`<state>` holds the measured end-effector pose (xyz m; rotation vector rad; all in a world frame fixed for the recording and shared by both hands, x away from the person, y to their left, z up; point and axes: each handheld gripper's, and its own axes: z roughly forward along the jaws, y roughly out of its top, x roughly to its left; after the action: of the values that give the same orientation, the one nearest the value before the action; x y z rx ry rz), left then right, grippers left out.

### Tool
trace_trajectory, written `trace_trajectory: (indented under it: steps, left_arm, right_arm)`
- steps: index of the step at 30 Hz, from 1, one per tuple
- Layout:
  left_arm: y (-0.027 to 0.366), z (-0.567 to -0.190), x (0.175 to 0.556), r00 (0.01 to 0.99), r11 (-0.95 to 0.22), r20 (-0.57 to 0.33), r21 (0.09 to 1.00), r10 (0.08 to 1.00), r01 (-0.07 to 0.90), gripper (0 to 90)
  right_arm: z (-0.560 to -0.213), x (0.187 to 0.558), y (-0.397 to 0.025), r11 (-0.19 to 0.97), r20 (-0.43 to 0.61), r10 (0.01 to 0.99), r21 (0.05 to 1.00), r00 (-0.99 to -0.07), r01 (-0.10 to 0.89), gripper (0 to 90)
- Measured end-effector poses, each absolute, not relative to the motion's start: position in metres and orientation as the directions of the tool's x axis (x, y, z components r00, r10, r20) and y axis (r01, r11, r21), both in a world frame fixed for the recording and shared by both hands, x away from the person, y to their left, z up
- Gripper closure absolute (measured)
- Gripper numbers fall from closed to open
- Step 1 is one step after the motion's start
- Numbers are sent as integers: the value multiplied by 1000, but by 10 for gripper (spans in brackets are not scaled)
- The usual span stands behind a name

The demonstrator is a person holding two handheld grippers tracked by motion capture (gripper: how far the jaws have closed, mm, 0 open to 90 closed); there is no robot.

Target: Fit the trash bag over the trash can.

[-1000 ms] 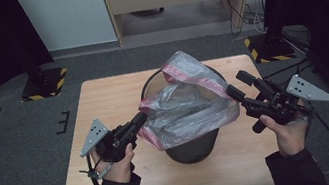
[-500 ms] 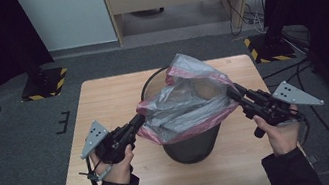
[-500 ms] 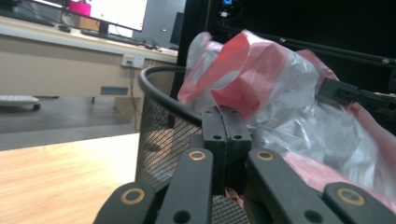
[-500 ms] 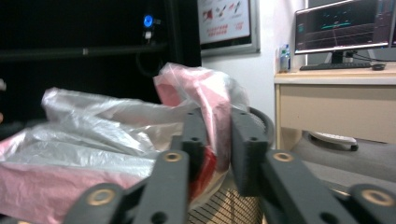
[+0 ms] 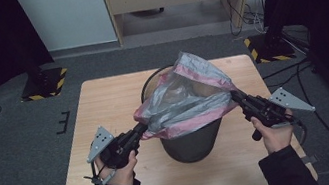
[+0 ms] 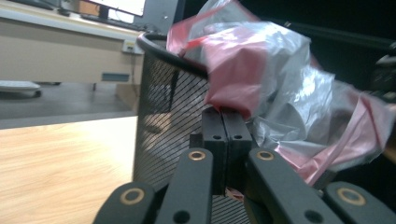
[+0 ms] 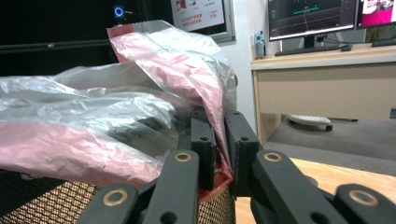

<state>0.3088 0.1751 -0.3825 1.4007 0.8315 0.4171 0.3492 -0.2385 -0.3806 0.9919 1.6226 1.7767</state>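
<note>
Stretching a plastic bag (image 5: 189, 99) over a mesh bin (image 5: 193, 141).
Left gripper (image 5: 139, 127) and right gripper (image 5: 234, 96) clamped on bag edges at opposite sides of bin.

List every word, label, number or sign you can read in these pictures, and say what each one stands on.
None can be read.
Poster on the wall behind the bin bag: red heading and digits, too blurred.
Monitors on the desk: graphs and text, too small.
Bottle label: blurred.
Wire-mesh bin: no print seen.
</note>
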Motion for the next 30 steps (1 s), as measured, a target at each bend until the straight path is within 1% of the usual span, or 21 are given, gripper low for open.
trace_trajectory:
  steps: [1,2,4,6,8,13,16,19,23,26,27,30]
  left_arm:
    - [176,-382,309,659,165,-264,964,704,210,837]
    - [177,-381,310,658,180,-275,961,701,210,784]
    - [179,-378,310,659,205,-289,957,694,203,712]
    - [182,-373,310,655,234,-300,954,694,189,641]
    - [185,-367,308,650,249,-300,953,698,172,599]
    - [189,-351,305,661,274,-296,952,690,140,528]
    - [189,-343,306,670,270,-288,953,685,135,492]
    - [188,-336,312,678,264,-295,952,674,152,455]
    - [182,-331,321,705,246,-290,955,647,166,458]
    - [177,-331,327,721,247,-307,950,622,192,505]
    - [175,-331,329,726,247,-311,949,614,197,541]
    - [173,-333,329,726,230,-300,953,619,197,758]
  right_arm:
    - [-381,350,-239,-133,164,790,986,-590,96,811]
    - [-380,351,-239,-131,166,789,986,-591,102,775]
    - [-378,351,-242,-130,166,794,986,-585,105,672]
    - [-376,352,-245,-142,171,794,985,-583,97,618]
    - [-372,351,-247,-153,173,798,985,-578,83,553]
    - [-361,351,-248,-168,165,796,985,-582,49,470]
    - [-356,352,-245,-157,149,794,987,-589,39,453]
    - [-352,354,-242,-146,138,793,989,-594,35,440]
    - [-344,358,-239,-111,106,794,993,-599,29,422]
    - [-337,363,-236,-76,84,793,996,-603,39,429]
    - [-335,364,-235,-64,75,798,997,-598,41,465]
    - [-335,364,-235,-51,52,804,999,-593,19,696]
